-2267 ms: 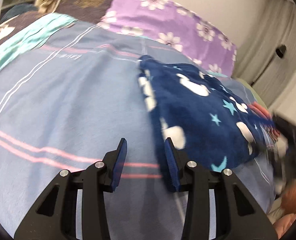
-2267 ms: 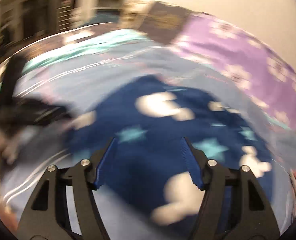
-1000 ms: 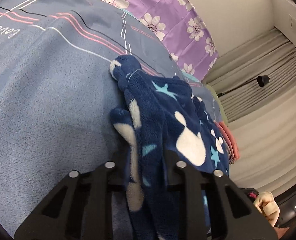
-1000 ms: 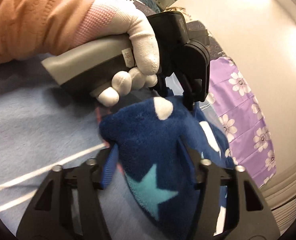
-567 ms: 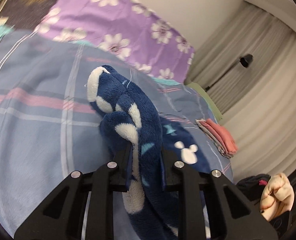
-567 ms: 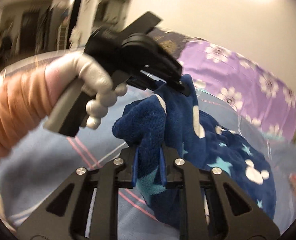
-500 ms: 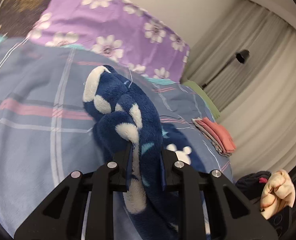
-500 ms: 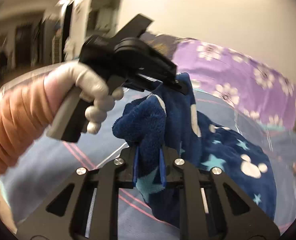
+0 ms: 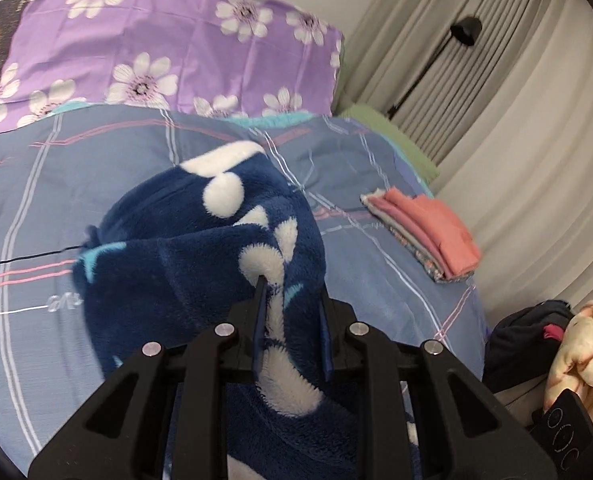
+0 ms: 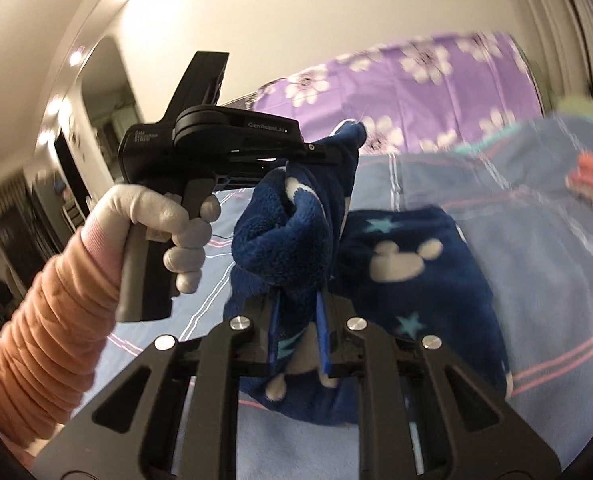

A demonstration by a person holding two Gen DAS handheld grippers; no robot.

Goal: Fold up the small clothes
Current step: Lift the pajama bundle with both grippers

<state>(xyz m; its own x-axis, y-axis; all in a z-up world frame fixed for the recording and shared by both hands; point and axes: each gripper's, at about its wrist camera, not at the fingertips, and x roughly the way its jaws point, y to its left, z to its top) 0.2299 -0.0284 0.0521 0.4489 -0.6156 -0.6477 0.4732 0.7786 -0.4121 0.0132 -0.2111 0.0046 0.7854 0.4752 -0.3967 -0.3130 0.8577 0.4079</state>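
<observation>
Since the frame 1 second earlier, the navy plush garment with white mouse-head shapes and turquoise stars [image 9: 200,264] has been lifted off the blue-grey striped bed cover [image 9: 36,184]; its upper edge is now raised, and its lower part trails on the cover at 4 o'clock in the right wrist view.

The left gripper [image 9: 290,320] is closed on a thick fold of the garment; plush is pinched between both blue pads. In the right wrist view, this gripper is seen at 11 o'clock, held by a white-gloved hand [image 10: 160,220] with an orange ribbed sleeve [image 10: 36,332].

The right gripper [image 10: 298,330] has just been closing, with a fold of the garment between its jaws. It is now clamped on that fold, only a narrow gap remaining.

A purple pillowcase with white flowers [image 9: 168,44] is located at 12 o'clock in the left wrist view. A folded stack of pink cloth [image 9: 428,232] lies on the cover at 3 o'clock, well apart from the garment.
</observation>
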